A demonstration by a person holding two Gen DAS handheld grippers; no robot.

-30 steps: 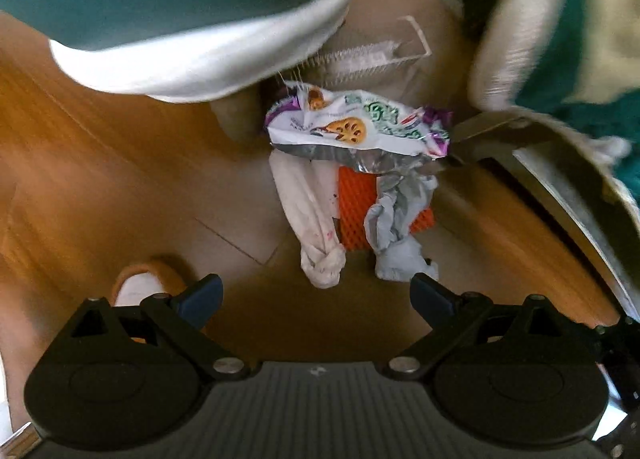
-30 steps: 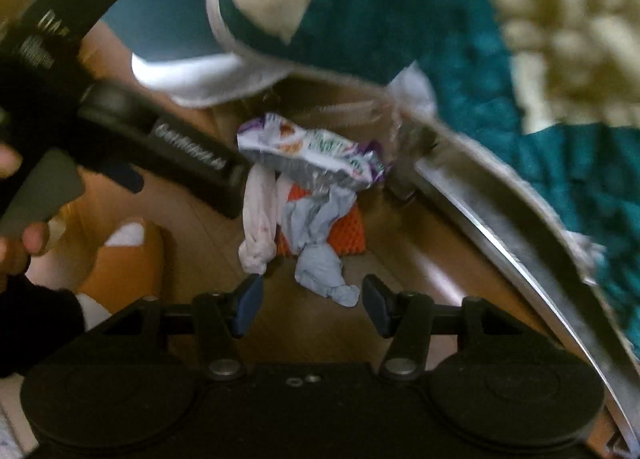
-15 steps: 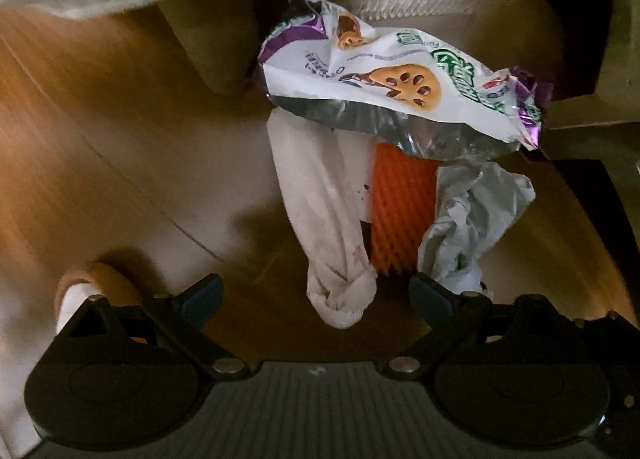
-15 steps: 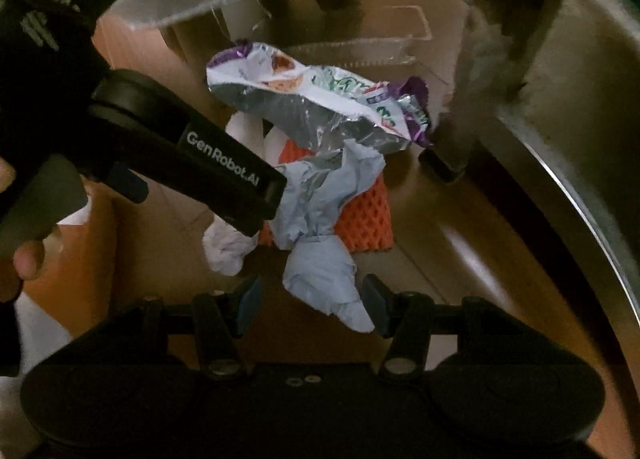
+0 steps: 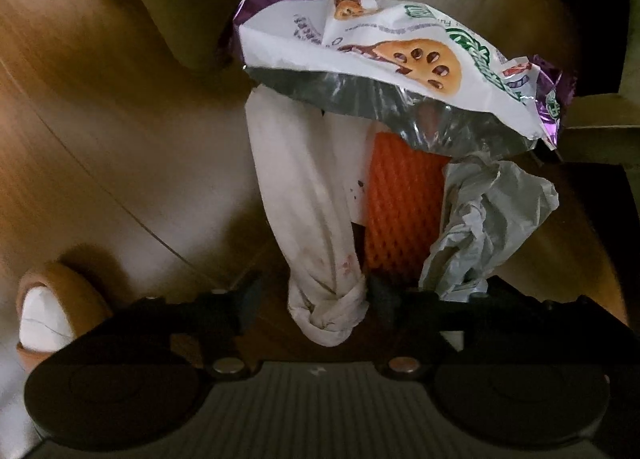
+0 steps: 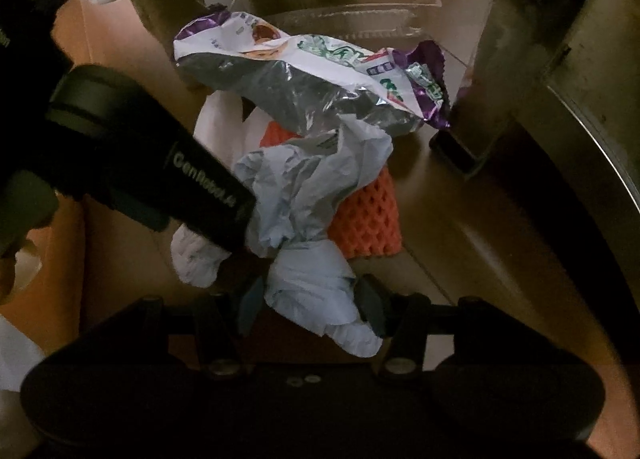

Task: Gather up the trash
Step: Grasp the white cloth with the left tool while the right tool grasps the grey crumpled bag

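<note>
Left gripper (image 5: 310,299) narrowed around knotted tissue (image 5: 332,307); right gripper (image 6: 310,301) bracketing crumpled paper (image 6: 312,291), near end; both light, soft, compressible; wrapper (image 5: 400,71) far, slippery.

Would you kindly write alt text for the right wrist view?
The right gripper has its fingers on either side of a crumpled pale blue paper in a floor trash pile. Behind lie an orange foam net and a cookie wrapper; the left gripper reaches in beside them.
</note>
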